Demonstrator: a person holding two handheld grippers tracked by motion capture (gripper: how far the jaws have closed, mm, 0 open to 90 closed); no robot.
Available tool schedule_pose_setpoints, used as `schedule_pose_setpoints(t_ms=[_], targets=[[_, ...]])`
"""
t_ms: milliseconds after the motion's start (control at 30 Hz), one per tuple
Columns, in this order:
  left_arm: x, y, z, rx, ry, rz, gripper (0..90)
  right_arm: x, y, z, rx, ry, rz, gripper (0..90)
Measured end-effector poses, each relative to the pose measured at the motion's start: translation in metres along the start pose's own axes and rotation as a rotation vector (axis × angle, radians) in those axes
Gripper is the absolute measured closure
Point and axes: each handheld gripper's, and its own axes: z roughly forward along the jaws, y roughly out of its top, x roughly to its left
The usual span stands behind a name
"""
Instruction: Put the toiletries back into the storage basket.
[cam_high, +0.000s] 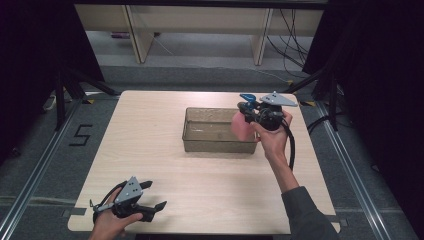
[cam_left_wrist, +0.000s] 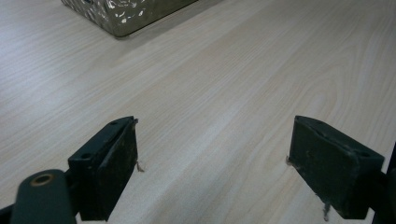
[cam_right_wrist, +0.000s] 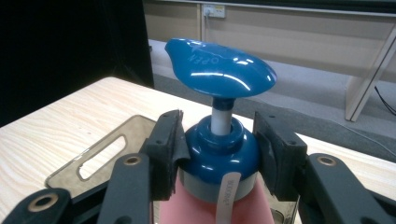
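Over the right end of a clear plastic tray (cam_high: 219, 131) on a pale wooden table (cam_high: 150, 150), the right gripper (cam_high: 248, 111) is clamping a pink pump bottle (cam_high: 241, 126) by its blue collar, both jaws pressing the cap's sides. From the right gripper view, the bottle's (cam_right_wrist: 210, 207) pink body is running off the bottom edge, and the tray (cam_right_wrist: 100, 156) is partly hiding behind the jaws. Raised lettering on the blue pump head (cam_right_wrist: 219, 68) is reading "OPEN"; a white tag (cam_right_wrist: 229, 189) hanging from the collar is carrying print too small to read. At the table's near left corner, the left gripper (cam_high: 152, 196) is resting in a hand (cam_high: 107, 225), jaws spread wide with nothing between them. Its own view is catching just one corner of the tray (cam_left_wrist: 123, 16), cut off at the top. On the floor to the left, black tape is forming a "5" (cam_high: 80, 135).
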Motion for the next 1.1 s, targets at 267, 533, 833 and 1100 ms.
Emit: schedule_pose_setpoints(t_ms=[267,533,833,1100], targets=[[0.002,0.000,0.000,-0.001,0.007,0.024,15.1,-0.004,-0.004,0.009,0.009,-0.013,-0.009,53.8],[0.001,0.000,0.000,-0.001,-0.004,0.003,15.1,-0.005,-0.008,0.012,0.010,-0.018,-0.012,53.9],[-0.001,0.000,-0.001,0.002,0.000,-0.008,15.1,-0.007,-0.019,0.016,0.024,-0.020,0.019,53.9],[0.002,0.000,-0.001,0.007,0.007,0.026,15.1,-0.010,-0.025,0.019,0.029,-0.028,0.013,53.8]])
